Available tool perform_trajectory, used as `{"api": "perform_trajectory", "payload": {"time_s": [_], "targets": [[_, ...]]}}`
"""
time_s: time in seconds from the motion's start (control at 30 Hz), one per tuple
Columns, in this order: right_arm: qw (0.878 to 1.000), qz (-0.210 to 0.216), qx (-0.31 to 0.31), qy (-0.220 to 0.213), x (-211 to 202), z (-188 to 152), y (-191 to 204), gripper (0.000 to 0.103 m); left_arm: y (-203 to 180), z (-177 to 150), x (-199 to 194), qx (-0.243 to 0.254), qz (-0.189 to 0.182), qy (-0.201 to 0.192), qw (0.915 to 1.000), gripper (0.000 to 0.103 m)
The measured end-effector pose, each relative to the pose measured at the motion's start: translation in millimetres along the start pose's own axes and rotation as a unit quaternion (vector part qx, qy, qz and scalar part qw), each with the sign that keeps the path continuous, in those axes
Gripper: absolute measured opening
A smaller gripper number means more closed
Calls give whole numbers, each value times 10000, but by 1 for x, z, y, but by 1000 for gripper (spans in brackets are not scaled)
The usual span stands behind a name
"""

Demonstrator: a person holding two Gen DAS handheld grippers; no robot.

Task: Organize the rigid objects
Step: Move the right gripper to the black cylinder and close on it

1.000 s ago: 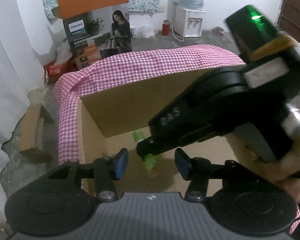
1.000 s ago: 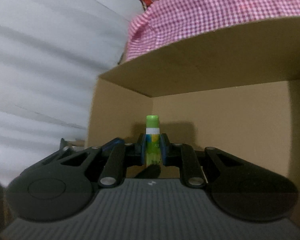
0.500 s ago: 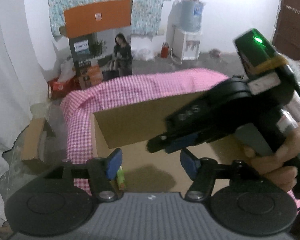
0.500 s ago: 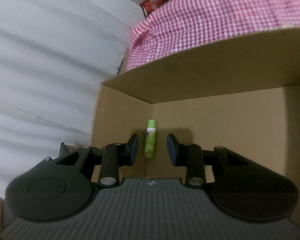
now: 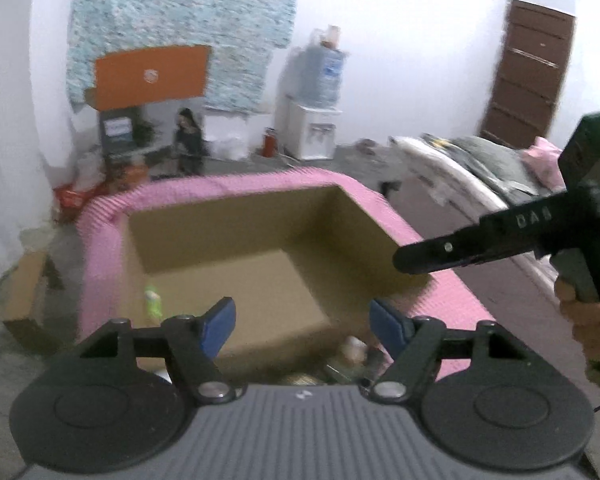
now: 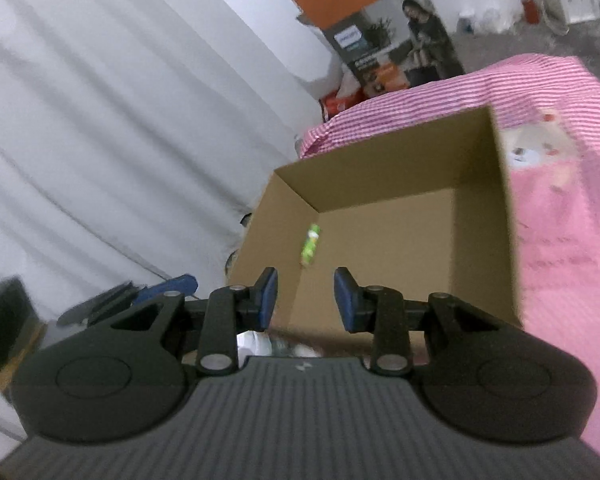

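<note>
A small green tube [image 6: 310,245] lies on the floor of an open cardboard box [image 6: 480,152], near its left wall; it also shows in the left wrist view [image 5: 153,300]. The box [image 5: 260,208] stands on a pink checked cloth [image 5: 440,304]. My right gripper [image 6: 306,300] is open and empty, above the box's near edge. It also shows in the left wrist view [image 5: 404,258], at the right over the box's right rim. My left gripper [image 5: 304,320] is open and empty above the near wall. Several small objects [image 5: 356,360] lie blurred just in front of the box.
A white curtain [image 6: 120,120] hangs left of the box. A printed carton [image 5: 152,120] and a water dispenser [image 5: 312,120] stand by the far wall. A brown door [image 5: 528,76] is at the right. Bedding [image 5: 480,168] lies right of the table.
The right gripper opened and let go of the green tube, which now lies in the box. Both grippers drew back and up from the box; the right gripper moved right.
</note>
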State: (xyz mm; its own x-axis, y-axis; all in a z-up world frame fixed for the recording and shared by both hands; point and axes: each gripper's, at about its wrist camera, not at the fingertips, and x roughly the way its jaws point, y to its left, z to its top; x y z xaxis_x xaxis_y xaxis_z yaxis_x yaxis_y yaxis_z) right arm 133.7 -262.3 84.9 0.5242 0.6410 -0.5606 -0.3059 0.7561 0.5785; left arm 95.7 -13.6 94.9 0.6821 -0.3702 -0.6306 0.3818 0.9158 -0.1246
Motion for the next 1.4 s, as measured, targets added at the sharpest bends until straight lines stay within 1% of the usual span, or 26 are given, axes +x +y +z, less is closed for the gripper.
{"api": "perform_trajectory", "payload": {"time_s": [0.07,0.17,0.3,0.33,0.37,0.4,0.5,0.57,0.67,0.77,0.87,0.97,1.07,1.17,1.37,1.4], "targets": [[9999,-156,-36,0,-14,-25,-8,30,-17,-15,8,39,-194,128,9997,75],[9990,-421,6,173,-14,-65,-28,30,-40,-39,26,242,-388,358,9983,75],[9964,-660,147,513,8,-97,-52,30,-69,-67,61,502,-544,805,9940,72],[9956,-710,155,589,12,-101,-56,30,-74,-72,69,528,-540,896,9931,68],[9949,-735,165,666,18,-104,-61,30,-78,-75,77,585,-526,984,9920,61],[9945,-746,155,720,20,-107,-60,30,-79,-78,85,638,-511,1032,9913,59],[9926,-803,28,916,34,-112,-59,28,-83,-85,102,730,-382,1185,9895,53],[9908,-870,-96,1033,41,-112,-59,27,-84,-86,110,727,-387,1260,9886,48],[9886,-888,-200,1196,55,-109,-60,25,-86,-86,118,787,-395,1333,9872,44],[9869,-824,-182,1376,68,-108,-63,21,-86,-88,123,881,-382,1382,9857,43],[9866,-799,-196,1406,71,-107,-63,21,-88,-88,126,864,-424,1447,9848,43],[9871,-816,-101,1373,70,-108,-68,20,-87,-88,130,818,-496,1496,9841,43],[9879,-845,111,1293,63,-109,-78,20,-89,-88,134,720,-658,1601,9823,44],[9887,-777,341,1234,56,-112,-87,21,-92,-86,141,637,-802,1713,9799,44],[9899,-646,512,1150,53,-115,-92,21,-96,-86,155,545,-800,1927,9765,47],[9901,-630,517,1140,50,-115,-94,21,-97,-85,156,523,-799,1902,9771,48]]}}
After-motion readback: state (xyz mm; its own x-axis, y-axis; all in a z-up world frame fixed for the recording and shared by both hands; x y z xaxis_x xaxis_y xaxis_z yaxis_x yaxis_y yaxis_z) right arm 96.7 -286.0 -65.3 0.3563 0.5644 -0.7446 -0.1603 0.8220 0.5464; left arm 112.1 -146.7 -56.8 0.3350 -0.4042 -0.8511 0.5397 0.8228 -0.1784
